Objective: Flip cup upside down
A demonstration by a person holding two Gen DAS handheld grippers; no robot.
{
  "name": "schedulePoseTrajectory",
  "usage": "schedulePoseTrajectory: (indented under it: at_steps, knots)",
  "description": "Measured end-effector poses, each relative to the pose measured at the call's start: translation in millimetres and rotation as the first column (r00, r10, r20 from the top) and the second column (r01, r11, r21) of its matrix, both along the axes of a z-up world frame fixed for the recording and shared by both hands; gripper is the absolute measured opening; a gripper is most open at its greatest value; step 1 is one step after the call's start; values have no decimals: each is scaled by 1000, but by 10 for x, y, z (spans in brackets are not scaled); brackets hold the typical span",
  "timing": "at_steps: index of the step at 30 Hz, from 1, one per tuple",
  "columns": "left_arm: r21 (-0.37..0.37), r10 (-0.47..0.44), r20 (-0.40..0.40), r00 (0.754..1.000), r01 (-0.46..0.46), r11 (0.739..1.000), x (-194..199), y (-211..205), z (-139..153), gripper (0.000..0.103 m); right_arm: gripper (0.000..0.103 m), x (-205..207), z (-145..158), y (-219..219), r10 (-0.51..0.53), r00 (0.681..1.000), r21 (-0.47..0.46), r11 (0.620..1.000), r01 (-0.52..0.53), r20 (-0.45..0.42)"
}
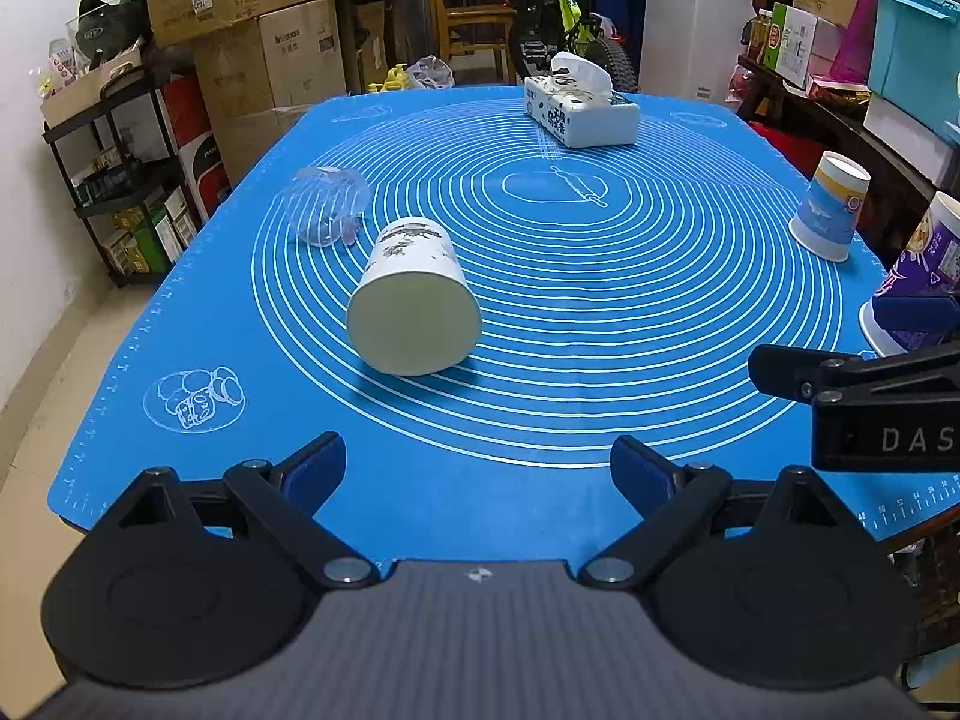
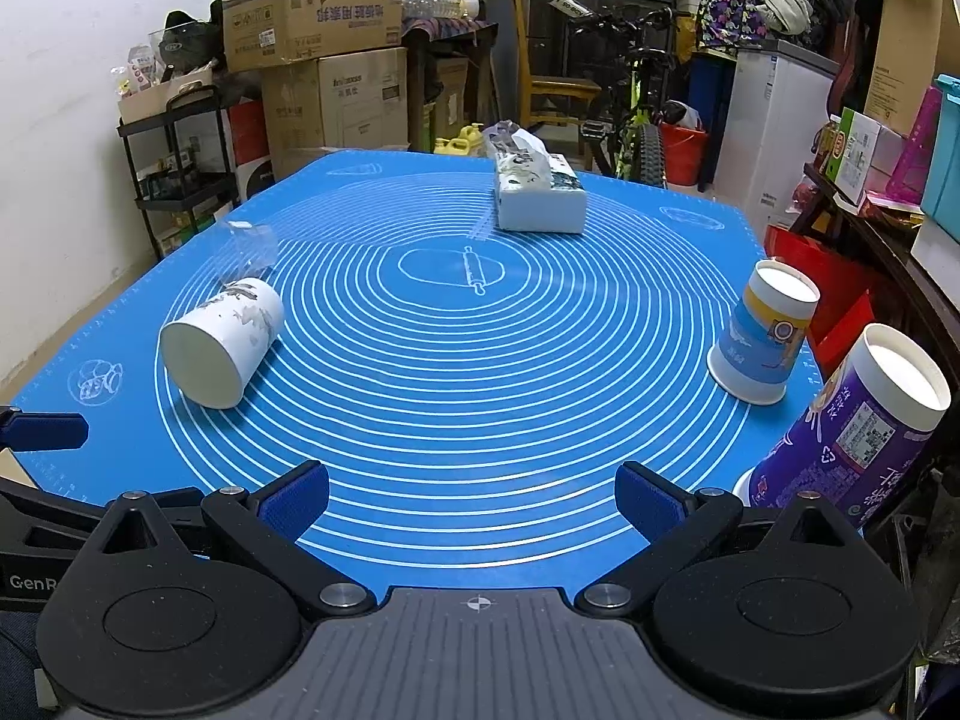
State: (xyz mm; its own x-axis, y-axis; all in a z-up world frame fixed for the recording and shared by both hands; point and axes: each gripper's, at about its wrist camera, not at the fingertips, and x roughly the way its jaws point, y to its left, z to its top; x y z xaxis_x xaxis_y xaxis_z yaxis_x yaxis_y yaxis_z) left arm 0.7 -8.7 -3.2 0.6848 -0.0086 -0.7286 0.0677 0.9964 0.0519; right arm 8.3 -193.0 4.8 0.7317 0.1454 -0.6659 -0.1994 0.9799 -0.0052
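While both tools hover over the near edge of the blue mat [image 1: 540,360] on the worktop, the left gripper [image 1: 478,468] and the right gripper [image 2: 472,495] each stand spread wide with nothing between their blue pads. Ahead of the left gripper and a little to its left, the white cup [image 1: 414,306] lies on its side on the mat, just beside a clear plastic cup [image 1: 327,207] farther out. Ahead and to the right of the right gripper, a blue-and-yellow paper cup [image 2: 762,336] and a purple cup [image 2: 852,438] stand mouth-down, with a tissue box [image 2: 537,195] far ahead.
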Motion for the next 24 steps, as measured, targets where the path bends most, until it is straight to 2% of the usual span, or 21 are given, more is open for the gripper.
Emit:
schedulePoseTrajectory:
  at_steps: [24]
  knots:
    - [7, 7, 3, 1000, -7, 1000, 48, 30, -21, 94, 101, 14, -6, -7, -6, 1000, 6, 1000, 6, 0]
